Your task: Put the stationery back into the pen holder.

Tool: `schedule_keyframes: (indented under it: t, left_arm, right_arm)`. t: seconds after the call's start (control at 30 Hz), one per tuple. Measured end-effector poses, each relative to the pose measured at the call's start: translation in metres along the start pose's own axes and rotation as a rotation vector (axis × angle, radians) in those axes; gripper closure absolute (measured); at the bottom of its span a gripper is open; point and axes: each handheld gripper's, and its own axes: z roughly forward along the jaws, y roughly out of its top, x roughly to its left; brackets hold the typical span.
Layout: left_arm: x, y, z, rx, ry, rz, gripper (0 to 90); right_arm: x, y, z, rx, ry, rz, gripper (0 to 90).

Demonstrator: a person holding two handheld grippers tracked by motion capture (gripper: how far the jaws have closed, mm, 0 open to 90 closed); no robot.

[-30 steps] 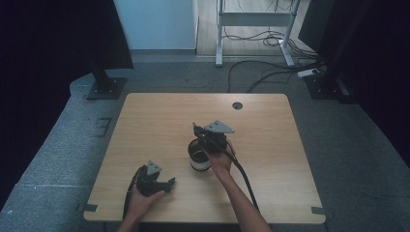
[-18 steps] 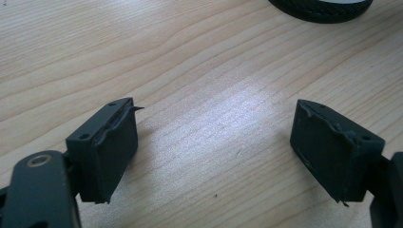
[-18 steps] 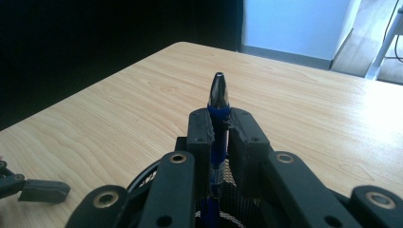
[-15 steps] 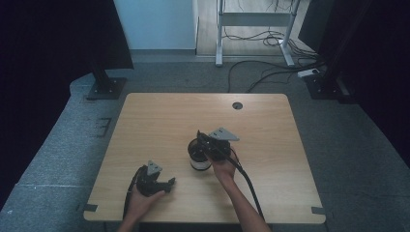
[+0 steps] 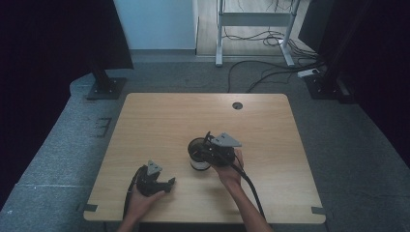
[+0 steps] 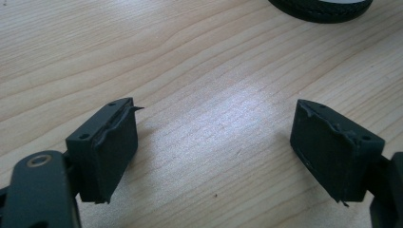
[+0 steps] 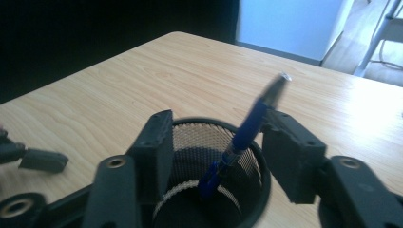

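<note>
Blue pen (image 7: 240, 137) leaning tilted inside black mesh cup (image 5: 197, 153) near the tabletop (image 5: 159, 121) middle, right gripper (image 7: 216, 142) released, jaws straddling the cup rim, left gripper (image 6: 214, 142) spread wide and empty over bare wood by the front-left corner

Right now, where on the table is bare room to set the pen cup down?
The far half of the table, up to the cable hole, is bare, as is the right edge. It is crowded near the front: pen cup, right tool, left tool.
</note>
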Motion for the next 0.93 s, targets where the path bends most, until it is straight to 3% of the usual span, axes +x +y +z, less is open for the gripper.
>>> schedule_keyframes:
  t: [0.43, 0.7, 0.93]
  left_arm:
    - [0.0, 0.0, 0.0, 0.0, 0.001, 0.002, 16.4]
    - [0.0, 0.0, 0.0, 0.0, 0.001, 0.002, 16.4]
    - [0.0, 0.0, 0.0, 0.0, 0.002, 0.003, 16.3]
  right_arm:
    - [-0.004, -0.021, -0.061, -0.051, 0.049, 0.004, 33.3]
    - [-0.022, -0.039, -0.092, -0.057, 0.005, 0.017, 32.7]
    - [-0.038, -0.058, -0.1, -0.037, -0.019, 0.046, 29.4]
